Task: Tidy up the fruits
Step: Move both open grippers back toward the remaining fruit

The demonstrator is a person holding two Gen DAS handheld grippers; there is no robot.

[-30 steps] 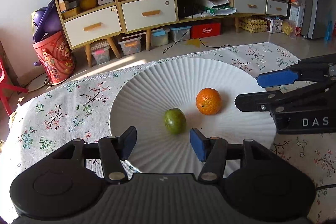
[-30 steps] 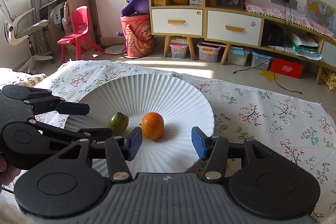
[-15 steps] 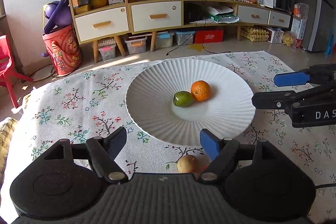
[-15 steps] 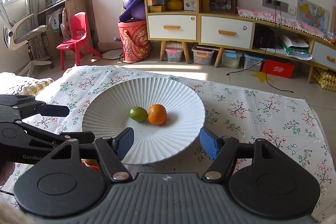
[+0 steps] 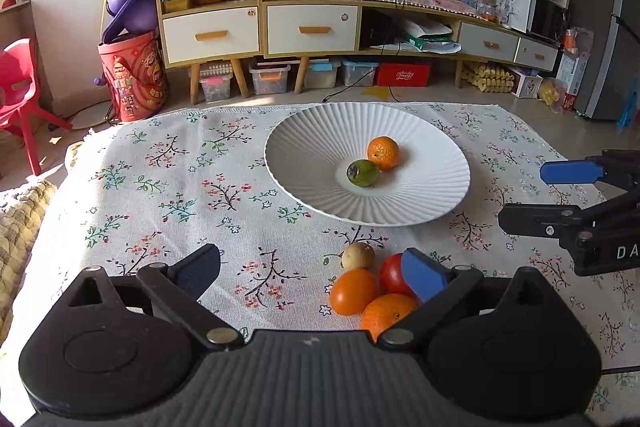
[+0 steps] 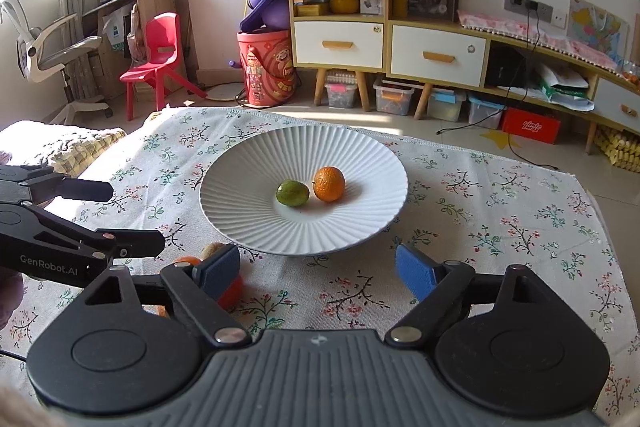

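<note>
Meanwhile, green fruit (image 5: pixel 362 172) and orange (image 5: pixel 383 153) well beyond both opening jaws.

Plate (image 5: pixel 432 203): white, matt, finely ribbed, ceramic by appearance. Cloth (image 5: pixel 200 187) over the surface: woven, floral print, matt. Orange (image 5: pixel 383 153): dimpled skin, slight sheen. Green fruit (image 5: pixel 362 172): smooth, glossy. Left gripper (image 5: pixel 312 273) and right gripper (image 6: pixel 316 271): matt black plastic, metal pivot pins, blue textured pads (image 6: pixel 412 273).
</note>
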